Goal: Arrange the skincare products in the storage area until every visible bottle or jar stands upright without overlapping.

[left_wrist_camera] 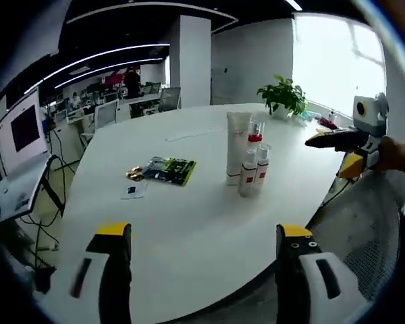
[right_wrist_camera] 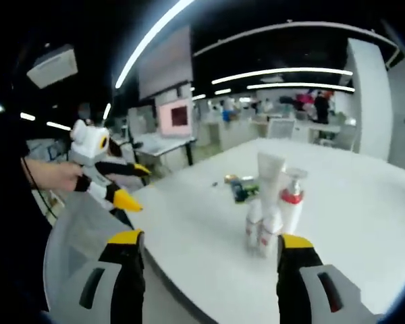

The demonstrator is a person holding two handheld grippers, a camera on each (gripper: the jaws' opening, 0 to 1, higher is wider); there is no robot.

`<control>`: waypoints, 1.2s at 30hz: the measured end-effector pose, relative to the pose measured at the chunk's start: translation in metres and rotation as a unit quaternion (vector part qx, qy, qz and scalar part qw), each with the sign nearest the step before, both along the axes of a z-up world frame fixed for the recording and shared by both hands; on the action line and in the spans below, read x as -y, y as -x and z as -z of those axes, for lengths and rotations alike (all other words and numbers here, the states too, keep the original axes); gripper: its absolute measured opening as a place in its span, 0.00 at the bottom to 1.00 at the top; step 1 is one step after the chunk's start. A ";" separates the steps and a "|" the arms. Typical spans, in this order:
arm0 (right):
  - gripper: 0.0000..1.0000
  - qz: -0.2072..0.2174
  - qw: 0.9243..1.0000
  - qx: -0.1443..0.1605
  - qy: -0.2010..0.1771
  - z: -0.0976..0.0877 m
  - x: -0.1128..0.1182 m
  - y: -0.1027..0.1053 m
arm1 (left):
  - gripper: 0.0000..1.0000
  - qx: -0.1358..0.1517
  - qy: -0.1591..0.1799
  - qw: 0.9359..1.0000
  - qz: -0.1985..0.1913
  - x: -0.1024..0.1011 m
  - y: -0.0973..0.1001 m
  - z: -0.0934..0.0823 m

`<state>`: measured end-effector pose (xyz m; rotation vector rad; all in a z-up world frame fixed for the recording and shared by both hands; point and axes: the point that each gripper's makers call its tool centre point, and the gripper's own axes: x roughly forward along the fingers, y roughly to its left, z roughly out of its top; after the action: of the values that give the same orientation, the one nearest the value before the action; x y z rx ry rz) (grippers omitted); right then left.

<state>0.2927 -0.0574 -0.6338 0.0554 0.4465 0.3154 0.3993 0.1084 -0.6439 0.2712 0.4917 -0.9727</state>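
Several skincare products stand upright in a tight cluster on the white round table [left_wrist_camera: 189,223]: a tall white tube [left_wrist_camera: 237,145], a pump bottle with a red collar [left_wrist_camera: 256,143] and two small white bottles with red labels [left_wrist_camera: 248,177]. My left gripper [left_wrist_camera: 203,231] hovers open over the near table edge, well short of them. My right gripper [left_wrist_camera: 328,156] comes in from the right, held by a hand, jaws apart. In the right gripper view, the tube [right_wrist_camera: 270,177], pump bottle [right_wrist_camera: 291,202] and small bottles [right_wrist_camera: 259,233] stand just beyond my open right gripper [right_wrist_camera: 210,238]; the left gripper [right_wrist_camera: 133,184] is at the left.
A green and black packet [left_wrist_camera: 170,169], a gold item [left_wrist_camera: 135,174] and a small card [left_wrist_camera: 131,192] lie left of the products. A potted plant [left_wrist_camera: 282,98] stands at the far edge. A mesh chair [left_wrist_camera: 364,233] is at the right, a monitor [left_wrist_camera: 20,131] at the left.
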 end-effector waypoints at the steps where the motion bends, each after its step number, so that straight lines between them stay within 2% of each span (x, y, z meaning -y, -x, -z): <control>1: 0.82 0.000 1.000 -0.003 -0.001 0.001 0.000 0.000 | 0.94 -0.004 0.028 1.000 -0.003 0.004 -0.001 -0.005; 3: 0.82 -0.001 1.000 -0.005 0.005 0.004 0.001 0.000 | 0.97 -0.019 0.037 0.999 -0.002 0.005 0.000 -0.004; 5: 0.81 -0.001 1.000 -0.016 0.002 0.009 0.002 0.001 | 0.97 -0.020 0.039 0.999 -0.005 0.005 -0.001 -0.002; 7: 0.85 0.004 0.999 -0.037 -0.006 0.015 0.003 0.004 | 0.98 -0.029 0.040 0.999 -0.010 0.004 -0.002 0.001; 11: 0.92 -0.004 0.999 -0.046 -0.003 0.021 0.001 0.002 | 0.99 -0.046 0.049 0.998 -0.012 0.004 -0.003 0.002; 15: 0.93 -0.001 0.999 -0.045 -0.012 0.023 0.005 -0.001 | 0.99 -0.043 0.044 0.998 -0.010 0.004 -0.004 0.004; 26: 0.92 0.010 0.999 -0.039 -0.025 0.021 0.010 -0.003 | 0.99 -0.067 0.029 0.997 0.005 0.011 -0.002 0.015; 29: 0.92 0.018 0.999 -0.038 -0.029 0.021 0.014 -0.003 | 0.99 -0.082 0.038 0.996 0.000 0.014 -0.005 0.015; 36: 0.91 0.025 0.998 -0.037 -0.031 0.021 0.017 -0.003 | 0.99 -0.096 0.030 0.995 0.007 0.026 -0.018 0.021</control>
<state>0.2962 -0.0747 -0.6546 0.1399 0.5077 0.2780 0.4168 0.0819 -0.6650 0.1275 0.6353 -1.0306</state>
